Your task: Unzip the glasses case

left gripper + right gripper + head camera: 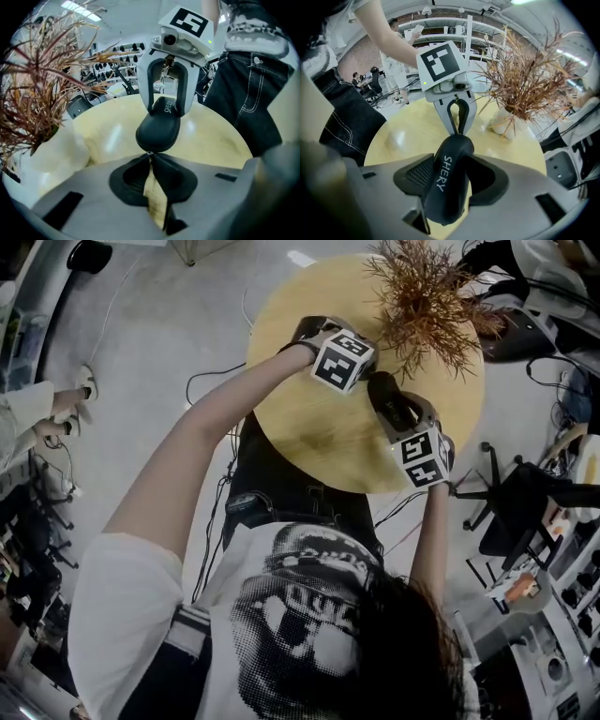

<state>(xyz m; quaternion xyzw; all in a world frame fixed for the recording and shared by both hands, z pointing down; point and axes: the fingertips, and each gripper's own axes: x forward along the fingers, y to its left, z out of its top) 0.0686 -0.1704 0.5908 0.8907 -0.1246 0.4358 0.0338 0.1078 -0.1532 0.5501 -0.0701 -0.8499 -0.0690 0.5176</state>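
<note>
Clamping glasses case point(158, 129) in right gripper point(452, 177) fingers point(417, 176), left gripper point(150, 155) fingers point(133, 176) pinched, perhaps on zipper point(149, 153)

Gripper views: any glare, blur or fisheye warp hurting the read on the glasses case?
Left gripper view: heavy fisheye, dark corners, soft glare patches on the round yellow wooden table; black oval glasses case sharp, left tongs blurred up close. Right gripper view: same warp, white print on the case readable. Head view: flat, even light.
</note>
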